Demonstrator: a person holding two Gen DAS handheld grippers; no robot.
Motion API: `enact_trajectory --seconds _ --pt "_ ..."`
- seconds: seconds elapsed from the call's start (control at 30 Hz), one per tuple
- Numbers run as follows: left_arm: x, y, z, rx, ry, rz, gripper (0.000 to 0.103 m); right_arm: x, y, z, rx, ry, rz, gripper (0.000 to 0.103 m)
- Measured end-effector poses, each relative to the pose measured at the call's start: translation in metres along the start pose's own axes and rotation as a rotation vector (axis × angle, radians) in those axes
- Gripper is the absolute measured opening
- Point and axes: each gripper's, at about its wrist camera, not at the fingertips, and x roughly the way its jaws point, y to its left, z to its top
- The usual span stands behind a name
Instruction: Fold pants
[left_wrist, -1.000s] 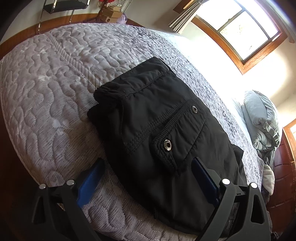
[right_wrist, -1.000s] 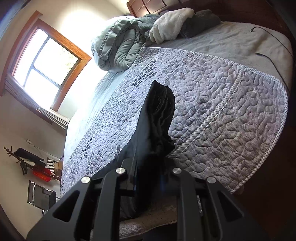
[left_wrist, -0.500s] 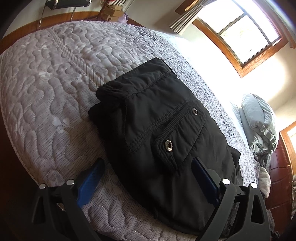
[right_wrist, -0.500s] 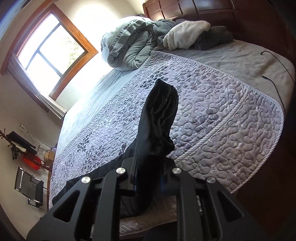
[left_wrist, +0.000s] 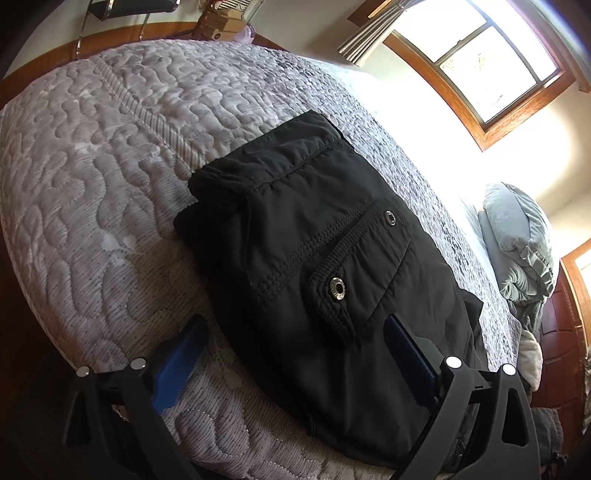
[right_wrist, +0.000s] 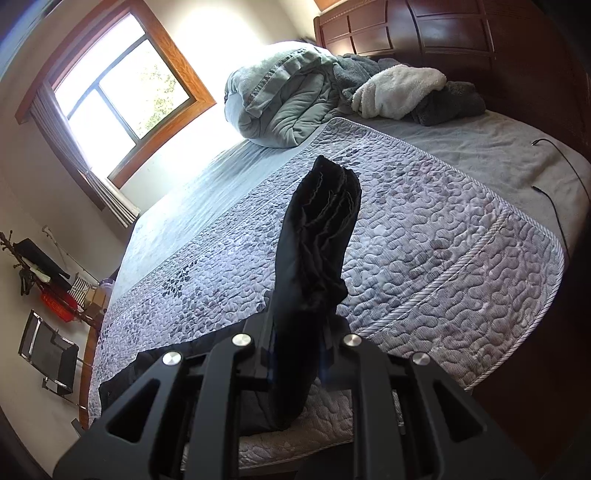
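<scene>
left gripper (left_wrist: 291, 354) spread wide, empty, over folded black pants (left_wrist: 325, 266) near the bed (left_wrist: 92, 166) foot edge | right gripper (right_wrist: 295, 354) clenched on a raised pants bundle | right view only: comforter (right_wrist: 280, 99), headboard (right_wrist: 424, 33)

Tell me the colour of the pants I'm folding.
Black pants, with silver snaps on the pocket; the left wrist view shows them best.

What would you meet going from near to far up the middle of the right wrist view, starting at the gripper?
right gripper shut on the black pants → quilted bedspread → rolled grey comforter → wooden headboard
</scene>
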Motion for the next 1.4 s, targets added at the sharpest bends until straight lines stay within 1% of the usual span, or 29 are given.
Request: enact_trajectory --seconds 0.2,0.47,0.9,1.4 --pt "0.003 -0.005 0.0 0.017 0.004 0.022 0.098 -0.007 0.013 -0.002 -0.035 -0.014 0.005 0.015" --pt "0.005 -0.007 0.0 0.023 0.007 0.033 0.099 -0.011 0.024 -0.003 -0.087 -0.025 0.004 0.015" --pt "0.009 -0.015 -0.003 0.044 0.006 0.082 0.099 -0.019 0.045 -0.002 -0.172 -0.047 0.018 0.015" --pt "0.007 -0.012 -0.005 0.032 0.003 0.065 0.099 -0.023 0.064 -0.003 -0.231 -0.049 0.013 0.015"
